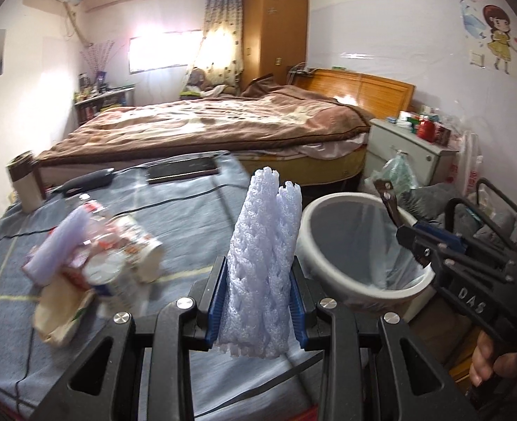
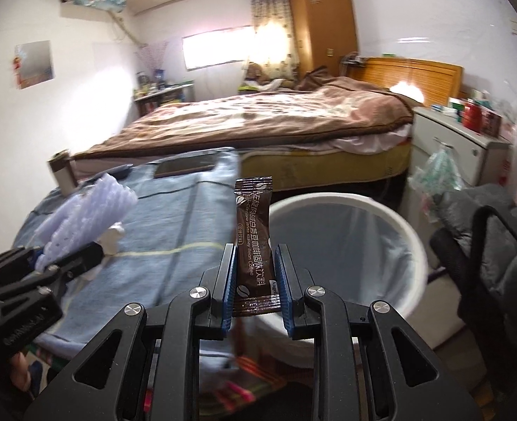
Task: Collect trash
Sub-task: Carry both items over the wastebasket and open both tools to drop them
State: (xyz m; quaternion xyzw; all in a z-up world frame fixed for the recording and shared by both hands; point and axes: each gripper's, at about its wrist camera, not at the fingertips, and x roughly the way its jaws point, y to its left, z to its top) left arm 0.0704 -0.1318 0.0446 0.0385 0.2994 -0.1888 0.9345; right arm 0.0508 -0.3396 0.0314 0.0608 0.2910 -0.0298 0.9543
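Note:
My left gripper is shut on a white foam fruit net that stands upright between its blue pads, just left of the white trash bin with a grey liner. My right gripper is shut on a brown coffee sachet, held upright at the bin's left rim. The right gripper shows at the bin's far rim in the left wrist view. The left gripper with the foam net shows at the left of the right wrist view. More trash, crumpled wrappers and a cup, lies on the blue-covered table.
A dark phone, a black object with a cable and a cup lie at the table's far side. A bed stands behind. A white cabinet, bags and a dark chair crowd the right.

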